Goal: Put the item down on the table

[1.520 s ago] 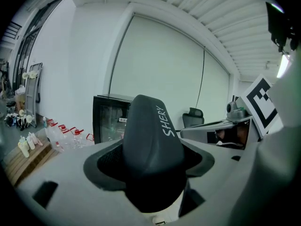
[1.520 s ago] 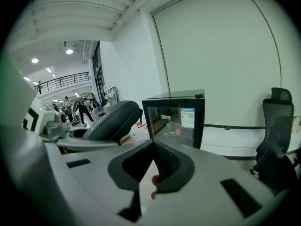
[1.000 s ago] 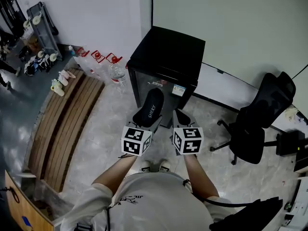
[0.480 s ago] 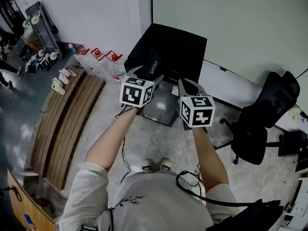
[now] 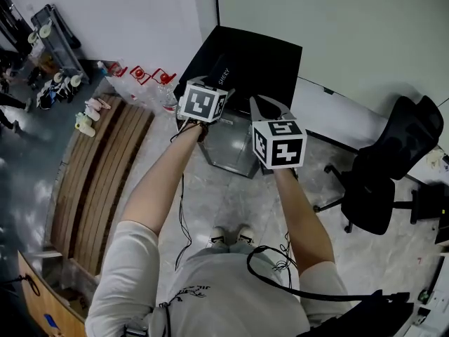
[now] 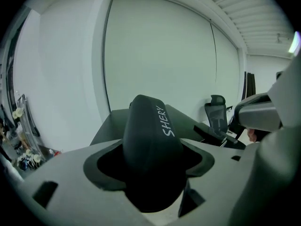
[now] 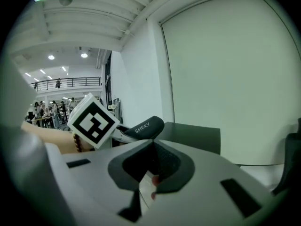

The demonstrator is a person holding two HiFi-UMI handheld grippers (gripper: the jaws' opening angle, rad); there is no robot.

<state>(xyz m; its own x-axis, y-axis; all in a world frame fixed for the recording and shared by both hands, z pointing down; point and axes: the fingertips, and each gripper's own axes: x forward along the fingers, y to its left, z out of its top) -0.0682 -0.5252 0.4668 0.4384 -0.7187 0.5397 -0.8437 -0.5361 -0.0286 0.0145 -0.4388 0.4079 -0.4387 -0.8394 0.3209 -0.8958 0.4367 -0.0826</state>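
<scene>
I've raised both arms, so my left fingers point(image 6: 70, 182) now hold the black slipper point(image 6: 150, 145) above the black worktop point(image 5: 270, 55), ready for lowering. My right fingers point(image 7: 84, 182) are pressed together, empty.

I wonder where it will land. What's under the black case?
The cabinet top lies below the case. The patch straight beneath the case is covered, so anything there can't be seen.

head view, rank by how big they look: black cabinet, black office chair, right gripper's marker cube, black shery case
1. Black box-shaped cabinet and black swivel office chair: about alike, unranked.
2. Black-and-white marker cube on the right gripper.
3. Black oblong SHERY case, only partly visible.
</scene>
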